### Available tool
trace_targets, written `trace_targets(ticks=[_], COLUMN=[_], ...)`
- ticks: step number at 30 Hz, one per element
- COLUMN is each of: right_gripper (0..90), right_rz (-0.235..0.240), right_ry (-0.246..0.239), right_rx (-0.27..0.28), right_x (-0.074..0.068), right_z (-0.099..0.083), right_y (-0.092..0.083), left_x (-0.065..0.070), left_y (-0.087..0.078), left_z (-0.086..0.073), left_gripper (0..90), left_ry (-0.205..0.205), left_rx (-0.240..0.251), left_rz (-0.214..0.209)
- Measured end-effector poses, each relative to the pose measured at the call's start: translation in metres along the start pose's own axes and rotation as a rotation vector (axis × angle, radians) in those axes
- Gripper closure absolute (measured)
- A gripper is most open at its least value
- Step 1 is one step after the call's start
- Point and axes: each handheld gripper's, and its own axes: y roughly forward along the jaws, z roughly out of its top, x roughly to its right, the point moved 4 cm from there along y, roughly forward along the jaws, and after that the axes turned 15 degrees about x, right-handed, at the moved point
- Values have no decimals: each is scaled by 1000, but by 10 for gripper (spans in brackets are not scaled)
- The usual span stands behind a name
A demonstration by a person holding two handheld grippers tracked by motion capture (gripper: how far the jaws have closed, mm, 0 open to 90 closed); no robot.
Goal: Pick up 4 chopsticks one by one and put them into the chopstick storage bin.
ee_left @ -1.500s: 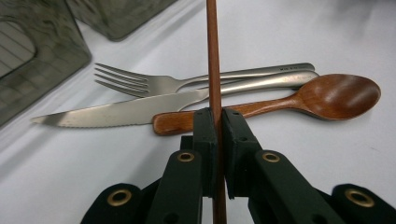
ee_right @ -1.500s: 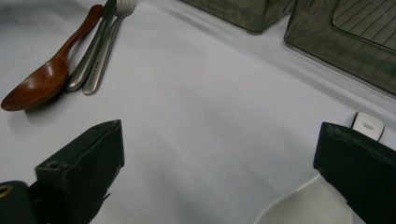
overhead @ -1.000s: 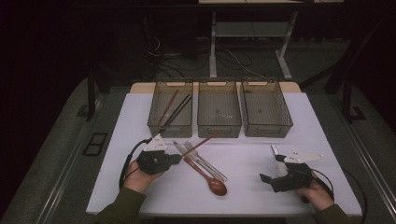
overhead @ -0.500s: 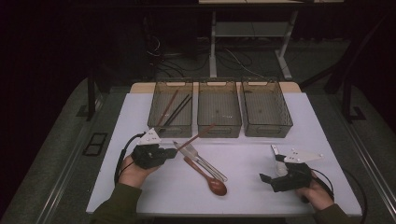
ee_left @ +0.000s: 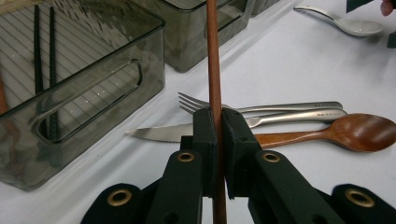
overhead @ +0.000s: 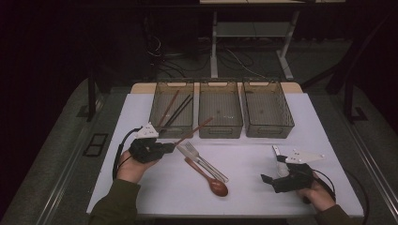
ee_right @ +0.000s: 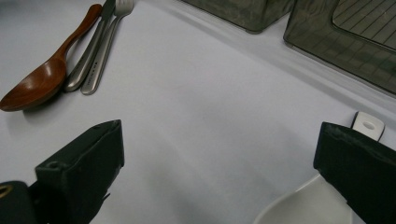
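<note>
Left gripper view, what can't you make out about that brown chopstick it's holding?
- Brown chopstick: far tip cut off by the left gripper view's top edge.
- Its clamped stretch: hidden between the left gripper pads.
- Knife: handle hidden behind the jaws.
- White spoon: cut off by the right gripper view's bottom edge.

A slim reddish-brown wooden chopstick (overhead: pixel 192 132) is being held between the jaws of the left gripper (overhead: pixel 164 147). It is being kept lifted and tilted, its far end pointing toward the middle bin (overhead: pixel 220 129).
</note>
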Motion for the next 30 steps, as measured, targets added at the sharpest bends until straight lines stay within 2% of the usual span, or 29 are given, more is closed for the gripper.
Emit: trace_targets(ticks=[13,30], right_gripper=[16,16], right_rz=[-2,-2], right_ry=[3,5], right_rx=[2,1], right_x=[0,1], right_z=[0,0], right_y=[0,0], left_x=[-23,-56], left_y=[0,20], left_z=[18,47], left_gripper=[841,841], left_ry=[-15,-26], left_rx=[13,24], left_rz=[41,103])
